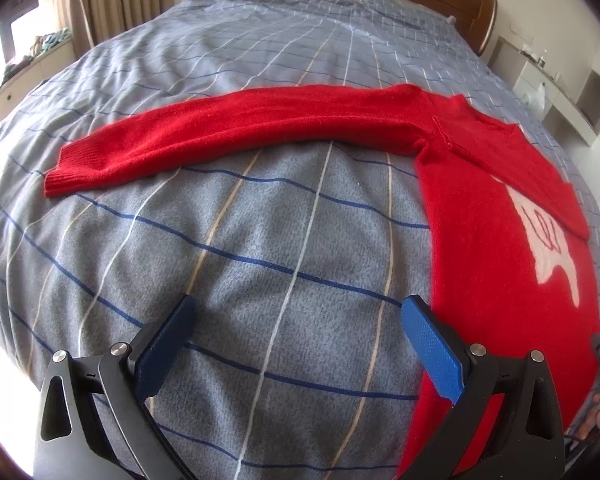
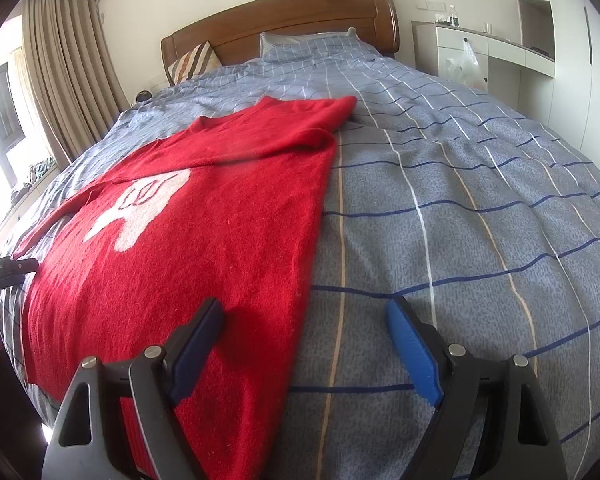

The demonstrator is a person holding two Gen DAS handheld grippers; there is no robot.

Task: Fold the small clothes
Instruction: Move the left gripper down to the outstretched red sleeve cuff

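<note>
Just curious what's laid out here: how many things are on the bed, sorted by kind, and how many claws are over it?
Red sweaters: 1
Pillows by the headboard, one striped, one checked: 2
Claws, left claw and right claw, both open and holding nothing: 2
Total: 5

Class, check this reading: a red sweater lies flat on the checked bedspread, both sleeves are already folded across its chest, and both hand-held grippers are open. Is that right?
Not quite. Only one sleeve is folded across the red sweater; the left wrist view shows the other sleeve stretched straight out on the checked bedspread. The rest stands: the left hand-held gripper and the right hand-held gripper are open.
</note>
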